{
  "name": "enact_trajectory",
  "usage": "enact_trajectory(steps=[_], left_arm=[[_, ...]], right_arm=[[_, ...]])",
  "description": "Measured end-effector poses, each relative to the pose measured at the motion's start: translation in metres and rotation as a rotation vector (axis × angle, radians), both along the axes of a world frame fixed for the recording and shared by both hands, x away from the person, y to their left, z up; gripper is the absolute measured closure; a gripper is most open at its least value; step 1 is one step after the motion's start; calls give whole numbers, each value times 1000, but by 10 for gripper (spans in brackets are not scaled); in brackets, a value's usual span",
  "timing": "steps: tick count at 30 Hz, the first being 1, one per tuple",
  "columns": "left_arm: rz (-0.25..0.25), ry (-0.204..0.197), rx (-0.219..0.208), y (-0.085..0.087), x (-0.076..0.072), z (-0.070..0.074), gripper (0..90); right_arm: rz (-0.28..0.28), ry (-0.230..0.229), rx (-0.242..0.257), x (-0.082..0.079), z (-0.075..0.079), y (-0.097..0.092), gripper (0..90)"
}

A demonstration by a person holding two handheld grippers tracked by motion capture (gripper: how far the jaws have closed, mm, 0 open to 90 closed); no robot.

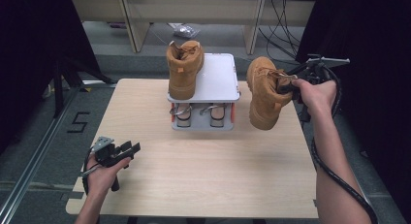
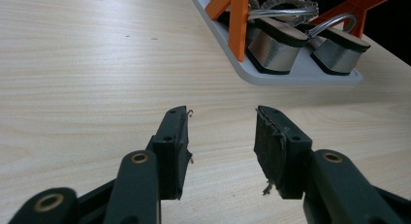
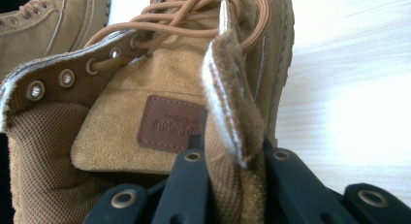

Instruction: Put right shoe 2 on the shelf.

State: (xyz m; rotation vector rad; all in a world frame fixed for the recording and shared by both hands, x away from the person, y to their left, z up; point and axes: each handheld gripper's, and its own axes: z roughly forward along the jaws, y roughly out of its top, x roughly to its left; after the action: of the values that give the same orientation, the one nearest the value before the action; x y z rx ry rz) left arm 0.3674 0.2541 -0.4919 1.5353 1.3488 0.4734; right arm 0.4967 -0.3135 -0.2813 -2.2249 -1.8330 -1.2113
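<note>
Lab-type recording bay: light wood-grain table (image 1: 194, 180) enclosed by black curtains (image 1: 29, 54), aluminium floor rail (image 1: 29, 178), black tape numeral on grey floor (image 1: 79, 122), loose cables (image 1: 286, 20) behind.

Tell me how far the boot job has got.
Done: one boot stands on the left half of the rack's top shelf. In hand: the right gripper is shut on the collar of the second boot, held in the air beside the rack. Left: setting it on the shelf's free half. The left gripper waits open.
</note>
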Motion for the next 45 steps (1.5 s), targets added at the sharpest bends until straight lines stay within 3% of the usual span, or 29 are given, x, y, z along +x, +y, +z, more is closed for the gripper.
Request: enact_trajectory(steps=[3, 4, 5, 10, 31, 35, 36, 38, 45], left_arm=[[3, -1, -2, 1, 0, 0, 551], [3, -1, -1, 1, 0, 0, 550], [2, 0, -1, 1, 0, 0, 551], [1, 1, -7, 2, 1, -2, 552], [11, 5, -6, 5, 0, -2, 553], [8, 8, -2, 5, 1, -3, 553], [10, 10, -3, 4, 1, -3, 553], [10, 11, -5, 4, 1, -4, 552], [7, 14, -5, 4, 1, -4, 551]], right_arm=[[13, -6, 1, 1, 0, -1, 853], [-6, 19, -34, 1, 3, 1, 853], [-14, 24, -35, 2, 3, 2, 853], [-13, 5, -24, 4, 5, 2, 853], [-30, -4, -5, 15, 16, 9, 852], [-17, -44, 43, 17, 18, 10, 851], [-6, -59, 38, 17, 18, 10, 851], [-33, -24, 5, 19, 23, 13, 851], [-22, -38, 10, 26, 30, 21, 851]])
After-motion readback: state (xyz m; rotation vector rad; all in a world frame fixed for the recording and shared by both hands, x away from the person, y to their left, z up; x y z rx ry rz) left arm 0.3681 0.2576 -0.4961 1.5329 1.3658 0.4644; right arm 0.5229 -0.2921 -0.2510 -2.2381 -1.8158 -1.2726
